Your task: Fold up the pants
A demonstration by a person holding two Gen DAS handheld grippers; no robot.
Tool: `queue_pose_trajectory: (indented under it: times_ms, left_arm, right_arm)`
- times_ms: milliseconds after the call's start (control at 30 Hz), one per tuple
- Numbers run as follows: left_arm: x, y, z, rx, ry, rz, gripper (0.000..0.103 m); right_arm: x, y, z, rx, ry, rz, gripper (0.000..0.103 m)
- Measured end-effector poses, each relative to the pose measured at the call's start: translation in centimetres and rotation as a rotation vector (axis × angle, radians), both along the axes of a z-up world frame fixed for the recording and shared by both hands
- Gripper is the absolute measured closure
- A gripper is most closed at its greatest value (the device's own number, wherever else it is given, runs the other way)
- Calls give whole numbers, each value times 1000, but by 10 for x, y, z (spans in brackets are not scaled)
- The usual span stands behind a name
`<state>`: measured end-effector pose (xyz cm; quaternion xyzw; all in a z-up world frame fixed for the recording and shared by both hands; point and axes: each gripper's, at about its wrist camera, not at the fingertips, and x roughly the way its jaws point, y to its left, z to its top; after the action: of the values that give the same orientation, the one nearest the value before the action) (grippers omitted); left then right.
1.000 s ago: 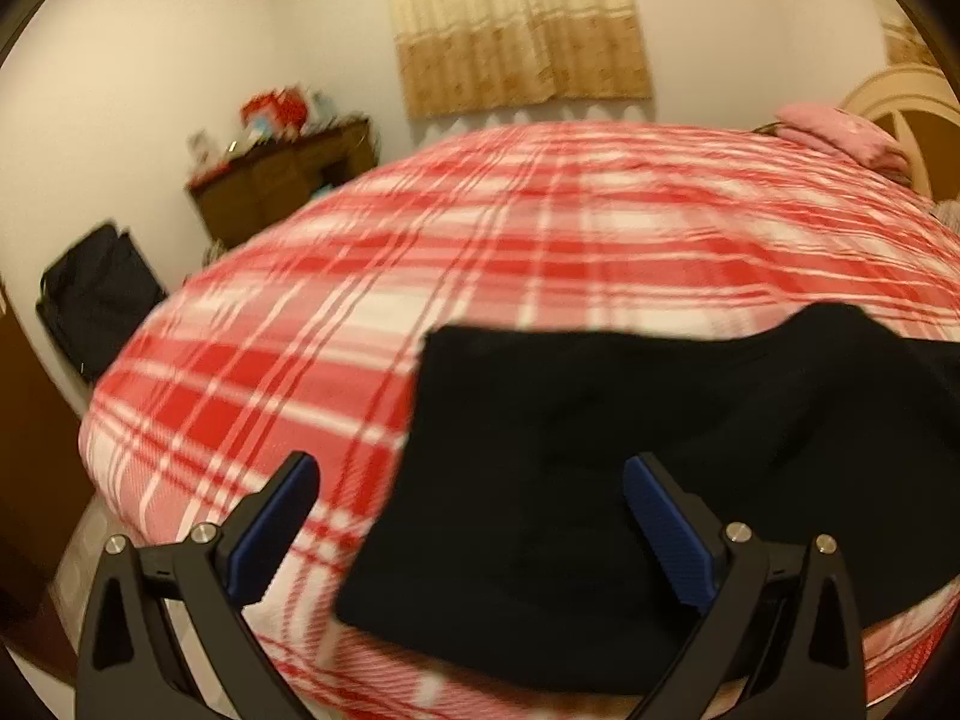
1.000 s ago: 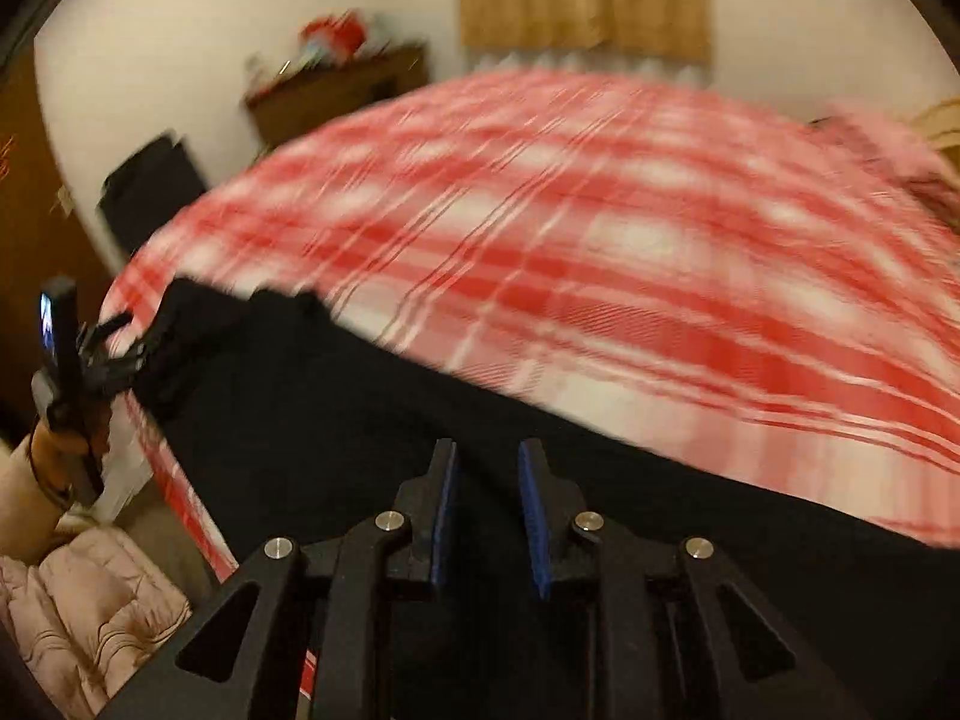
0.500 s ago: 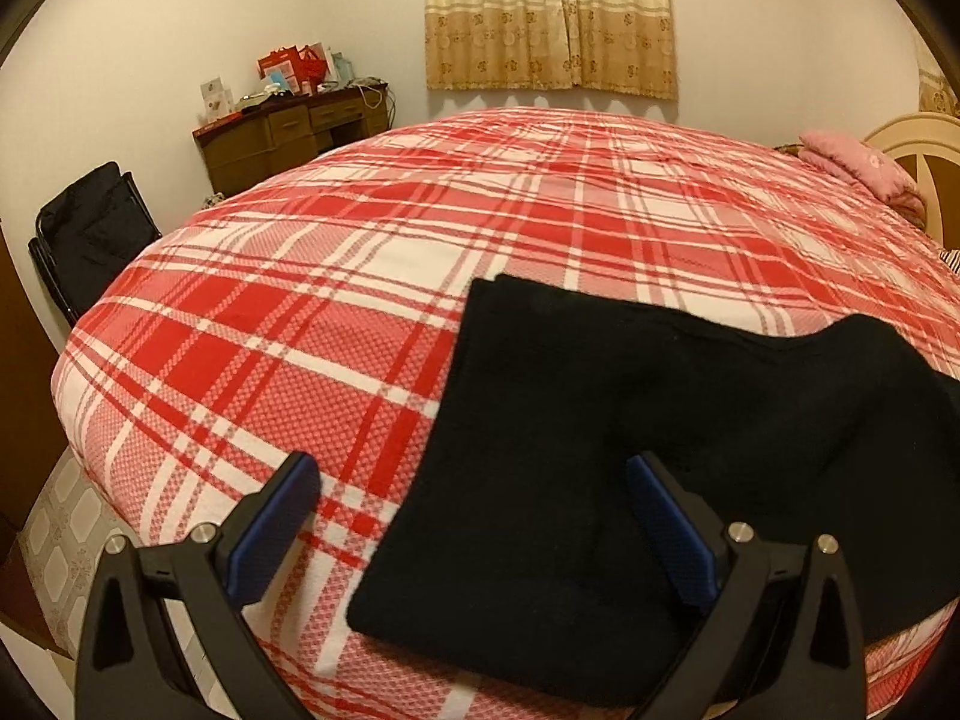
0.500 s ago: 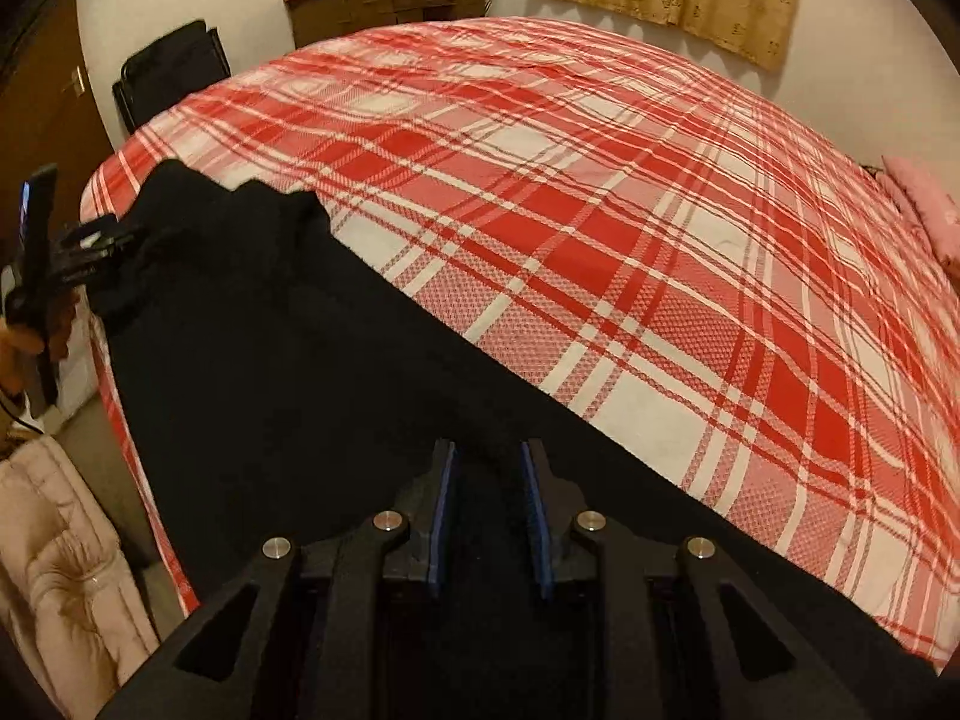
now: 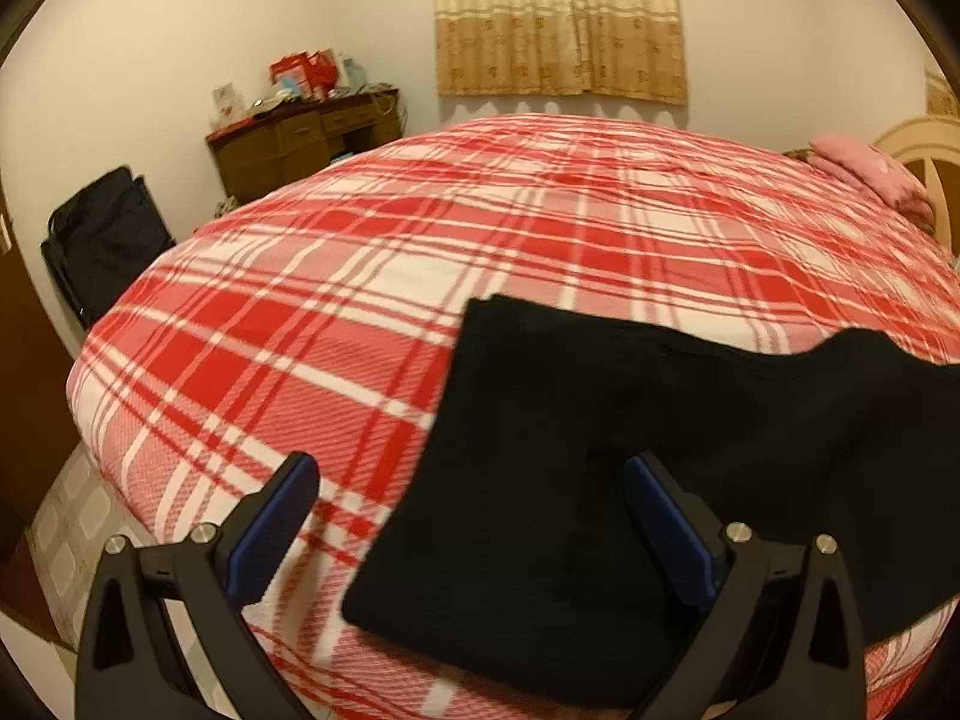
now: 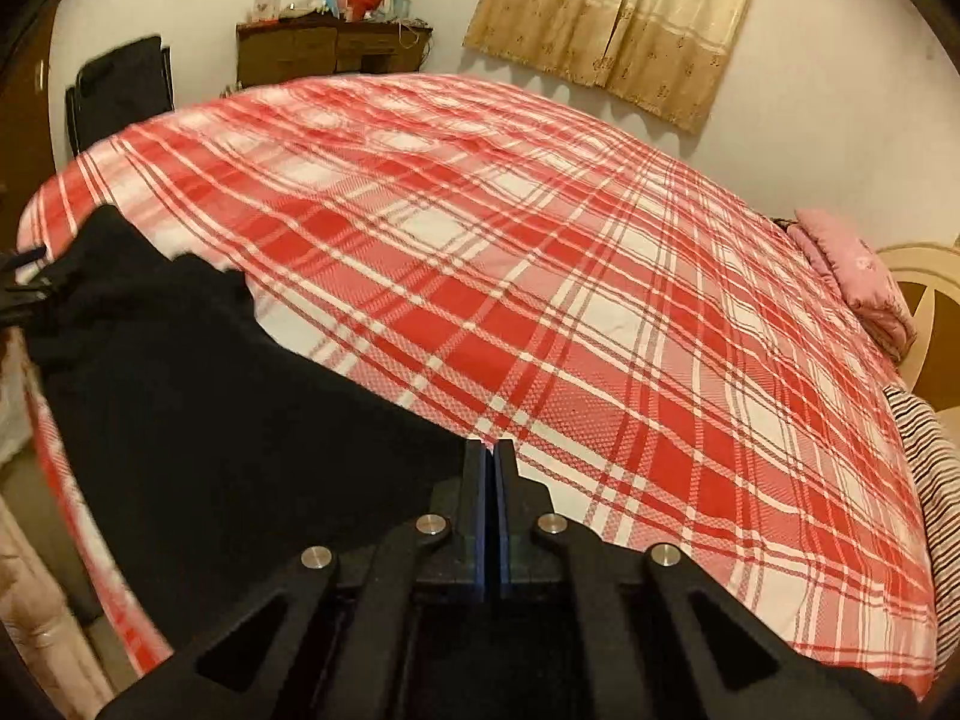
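Pillow (image 5: 864, 177) beyond black pants (image 5: 600, 450)

We lose the black pants (image 5: 600, 480) past the right edge of the left wrist view. In the right wrist view the right tongs (image 6: 493, 456) cover their near edge, so whether cloth is pinched there looks likely but unclear.

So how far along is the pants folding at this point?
Early. Done: black pants lie spread along the near edge of the plaid bed. In hand: right gripper is shut at the cloth's edge; whether it pinches fabric is unclear. Left gripper is open over them. Left: every fold.
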<state>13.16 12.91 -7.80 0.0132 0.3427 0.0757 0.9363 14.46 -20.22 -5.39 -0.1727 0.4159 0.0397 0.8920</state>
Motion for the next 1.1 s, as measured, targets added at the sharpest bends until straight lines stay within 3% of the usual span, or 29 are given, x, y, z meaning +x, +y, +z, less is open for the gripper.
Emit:
queue_pose_trajectory:
  times_ms: [67, 100, 200, 267, 333, 433, 500, 700, 767, 800, 900, 1033, 1100]
  left_arm:
    - [1, -4, -3, 27, 6, -2, 0]
    - [0, -4, -4, 29, 2, -1, 0]
    - [2, 3, -5, -7, 8, -3, 0]
    - [5, 9, -6, -39, 13, 9, 0]
    - [7, 12, -5, -44, 6, 27, 0]
    - [13, 10, -3, -29, 8, 36, 0]
    - [16, 6, -5, 1, 4, 36, 0]
    - [23, 8, -5, -24, 9, 96, 0]
    - [27, 5, -5, 1, -7, 125, 0]
    - [30, 4, -5, 9, -13, 138, 0]
    - [37, 2, -5, 14, -31, 173, 0]
    - [39, 7, -3, -15, -34, 178, 0]
    - [34, 10, -1, -22, -39, 175, 0]
  right_arm:
    - [5, -4, -18, -3, 62, -4, 100]
    - [0, -4, -17, -6, 34, 15, 100]
    - [-8, -10, -10, -8, 65, 23, 92]
    - [-16, -19, 2, 31, 35, -19, 82]
    - [-25, -20, 18, 101, -31, -40, 76]
    - [-29, -4, 42, 278, -117, 22, 56]
    - [-21, 18, 44, 384, -113, 105, 55]
    - [35, 114, -4, 372, 16, 210, 60]
    - [48, 129, -26, 350, 52, 184, 59]
    - [46, 135, -29, 323, 6, 169, 59]
    - [42, 136, -26, 306, -1, 172, 57]
    - [13, 117, -2, 414, -90, 164, 57]
    - [1, 123, 0, 418, -84, 204, 57]
